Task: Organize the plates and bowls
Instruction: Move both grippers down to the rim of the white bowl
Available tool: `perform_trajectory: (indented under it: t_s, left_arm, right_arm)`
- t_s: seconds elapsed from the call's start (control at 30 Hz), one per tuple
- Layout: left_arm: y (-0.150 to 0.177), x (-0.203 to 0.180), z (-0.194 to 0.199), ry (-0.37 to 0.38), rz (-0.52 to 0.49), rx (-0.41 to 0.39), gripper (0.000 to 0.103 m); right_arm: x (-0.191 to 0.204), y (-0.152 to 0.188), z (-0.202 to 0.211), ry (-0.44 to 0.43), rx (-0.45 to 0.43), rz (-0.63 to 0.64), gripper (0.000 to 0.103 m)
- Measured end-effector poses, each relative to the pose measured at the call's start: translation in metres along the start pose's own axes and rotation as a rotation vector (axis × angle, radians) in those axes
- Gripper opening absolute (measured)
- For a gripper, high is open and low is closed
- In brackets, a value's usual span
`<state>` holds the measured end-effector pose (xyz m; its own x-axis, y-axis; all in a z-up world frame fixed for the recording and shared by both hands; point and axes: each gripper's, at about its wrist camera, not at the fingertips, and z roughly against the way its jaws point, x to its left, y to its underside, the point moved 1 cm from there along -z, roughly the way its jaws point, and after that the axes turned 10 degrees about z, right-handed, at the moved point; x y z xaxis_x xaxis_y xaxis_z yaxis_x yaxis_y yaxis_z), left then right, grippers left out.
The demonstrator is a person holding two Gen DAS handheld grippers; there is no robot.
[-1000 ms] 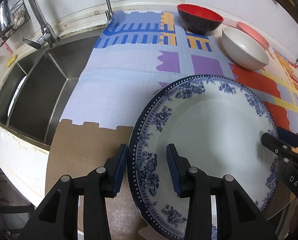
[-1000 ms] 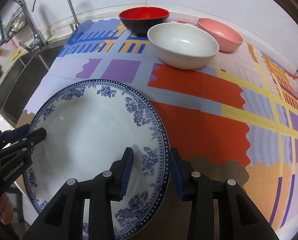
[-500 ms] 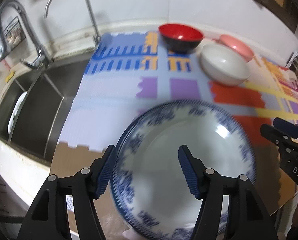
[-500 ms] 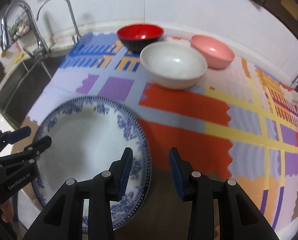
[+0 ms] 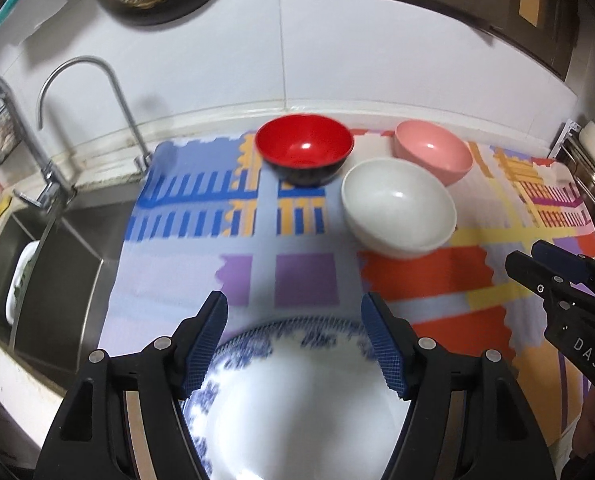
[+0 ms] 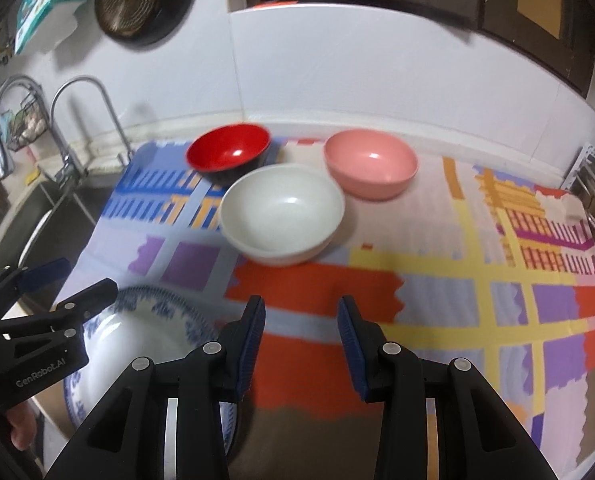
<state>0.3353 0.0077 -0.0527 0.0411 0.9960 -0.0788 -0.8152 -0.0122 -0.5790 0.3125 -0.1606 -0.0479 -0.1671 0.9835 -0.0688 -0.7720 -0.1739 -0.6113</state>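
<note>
The big round white plate with blue flowers lies at the bottom of the frame on my colourful patterned mat. My left tongs hang wide apart above it, holding nothing. My right tongs are apart too, empty, just beside it.

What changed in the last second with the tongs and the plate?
Both tongs let go of the plate and pulled up and back: the left tongs and the right tongs now stand open above it. The plate stays on the mat; the three bowls have not moved.
</note>
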Motion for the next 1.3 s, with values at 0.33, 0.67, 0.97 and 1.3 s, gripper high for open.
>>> perform_trajectory:
  t_s: [0.33,0.67,0.97,1.3]
  left_arm:
    - [-0.037,-0.019,-0.038,0.011,-0.014,0.007,0.069]
    - [-0.056,-0.031,-0.086,0.0,-0.011,0.066,0.068]
    - [-0.067,-0.041,-0.119,0.011,0.001,0.116,0.058]
    - [-0.073,-0.049,-0.146,0.026,0.014,0.173,0.04]
  right_arm:
    - [-0.03,-0.028,-0.026,-0.016,-0.023,-0.037,0.039]
    - [-0.046,-0.045,-0.074,-0.062,0.032,-0.083,0.039]
    - [-0.053,-0.048,-0.105,-0.082,0.078,-0.116,0.038]
    - [-0.06,-0.053,-0.131,-0.095,0.126,-0.152,0.029]
